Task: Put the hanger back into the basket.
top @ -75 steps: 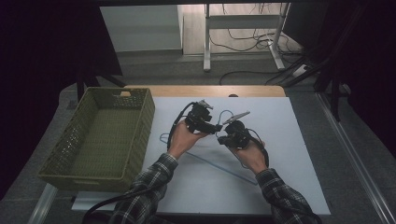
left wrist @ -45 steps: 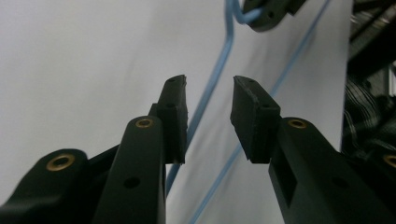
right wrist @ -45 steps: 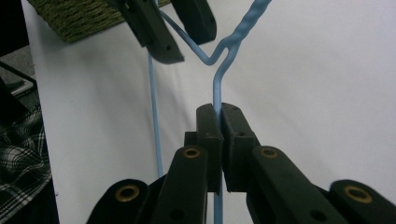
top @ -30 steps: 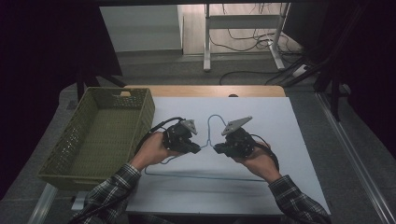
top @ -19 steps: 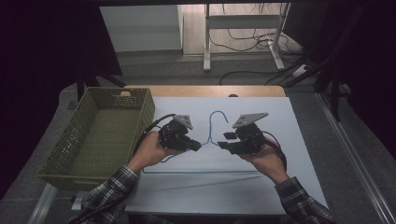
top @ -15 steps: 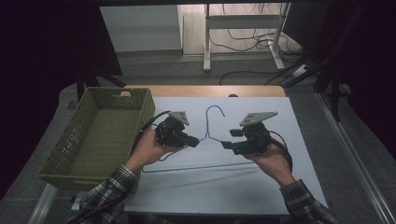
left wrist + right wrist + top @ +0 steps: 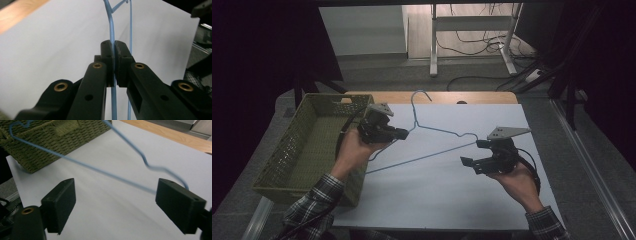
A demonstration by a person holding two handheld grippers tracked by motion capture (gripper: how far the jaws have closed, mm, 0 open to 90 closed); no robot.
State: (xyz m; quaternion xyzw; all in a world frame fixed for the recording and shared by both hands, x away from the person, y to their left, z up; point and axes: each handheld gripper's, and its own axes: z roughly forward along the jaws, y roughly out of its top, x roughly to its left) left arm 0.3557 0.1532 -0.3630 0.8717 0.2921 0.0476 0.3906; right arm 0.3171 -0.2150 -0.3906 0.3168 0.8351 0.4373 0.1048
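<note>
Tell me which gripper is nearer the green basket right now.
Left. The left gripper sits right beside the green basket, shut on the blue wire hanger. The right gripper, fingers open, is far across the white board.

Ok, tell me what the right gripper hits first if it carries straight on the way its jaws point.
Probably the blue wire hanger: its wire crosses just ahead of the open right gripper. Beyond it stands the green woven basket. Depth is hard to judge.
</note>
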